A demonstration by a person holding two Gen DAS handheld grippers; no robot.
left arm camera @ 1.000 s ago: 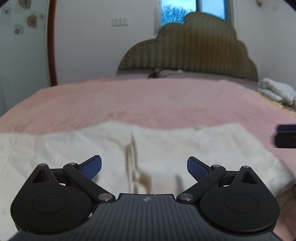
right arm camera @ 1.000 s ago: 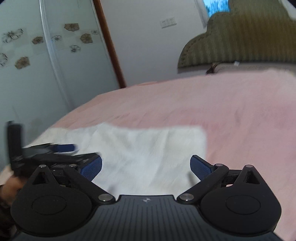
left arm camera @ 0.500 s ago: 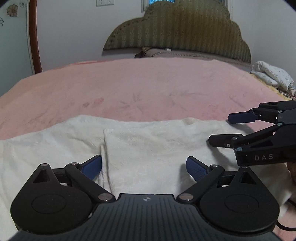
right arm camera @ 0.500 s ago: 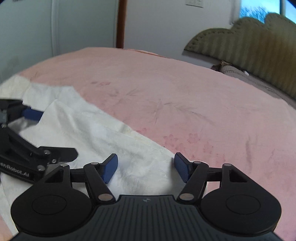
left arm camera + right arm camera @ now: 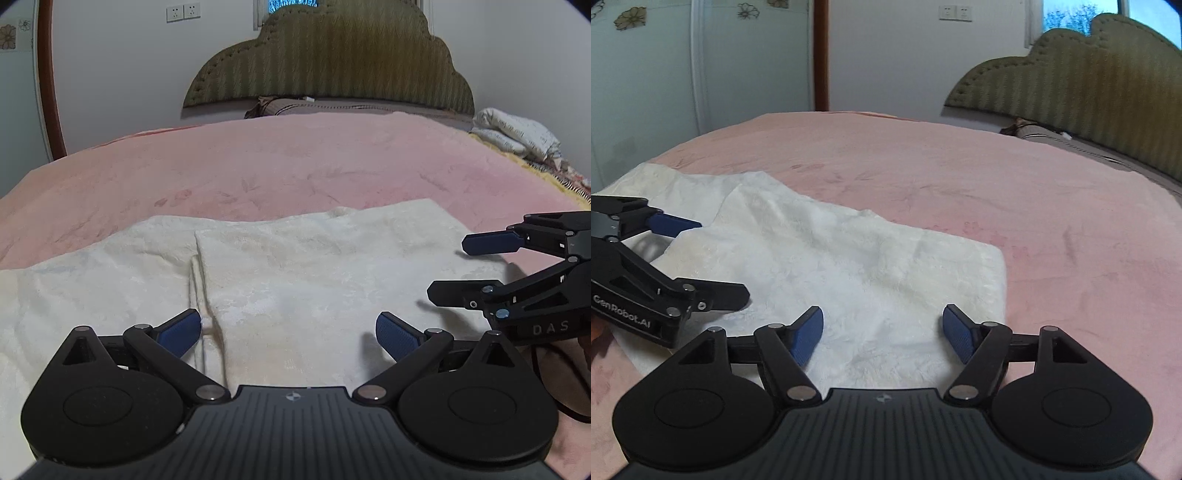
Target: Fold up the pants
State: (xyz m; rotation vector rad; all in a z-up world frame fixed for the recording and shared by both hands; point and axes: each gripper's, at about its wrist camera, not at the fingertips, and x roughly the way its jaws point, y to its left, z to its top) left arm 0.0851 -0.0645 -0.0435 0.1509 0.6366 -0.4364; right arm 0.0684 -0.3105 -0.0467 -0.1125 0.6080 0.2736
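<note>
both fingers (image 5: 181, 330) (image 5: 809, 332) spread, empty; white pants (image 5: 314, 273) lie folded beneath them.

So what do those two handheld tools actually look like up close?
Both are matte black plastic: a ribbed body, two round discs, and hinged linkage arms ending in blue ribbed pads. The left tool reads "GenRobot.AI" on its side, the right tool "DAS", with a dark cable trailing below.

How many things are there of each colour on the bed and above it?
White: 2, the pants and the bundle of bedding
Pink: 1, the blanket
Black with blue pads: 2, the left hand-held gripper and the right hand-held gripper
Total: 5
</note>
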